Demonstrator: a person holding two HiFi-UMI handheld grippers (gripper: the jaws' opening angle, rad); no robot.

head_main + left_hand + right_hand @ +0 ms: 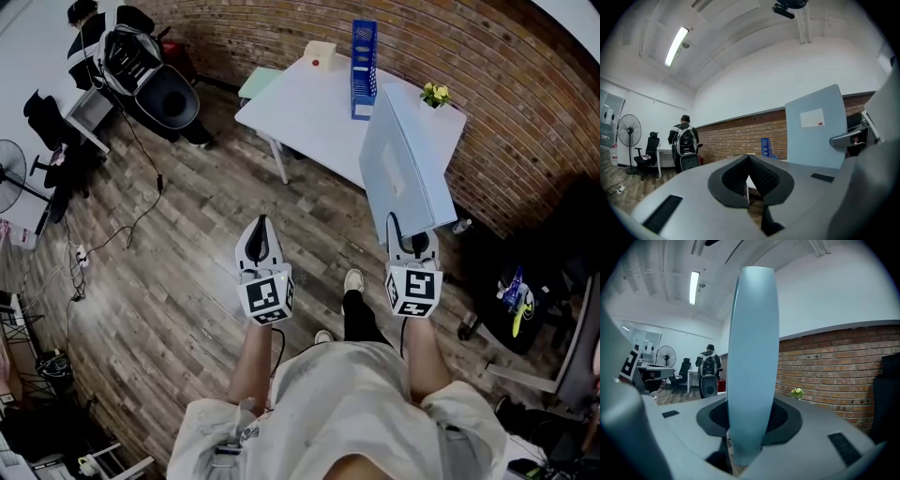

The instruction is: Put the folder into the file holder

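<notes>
Standing upright on edge in the right gripper (410, 242), jaws clamped on its near edge, the folder (405, 169) runs lengthwise toward the table (300, 108). File holder (364, 56) stands beyond, left of its far end. Left gripper (262, 234): jaws pressed together, empty.

Ahead I see a white table (309, 103) against the brick wall (281, 33), with a small pot of yellow flowers (435, 94) at its far right corner. Far left, a person with a backpack (683, 140) stands near a black office chair (648, 151) and a standing fan (629, 130). Cables (141, 211) trail across the wooden floor (187, 281).
</notes>
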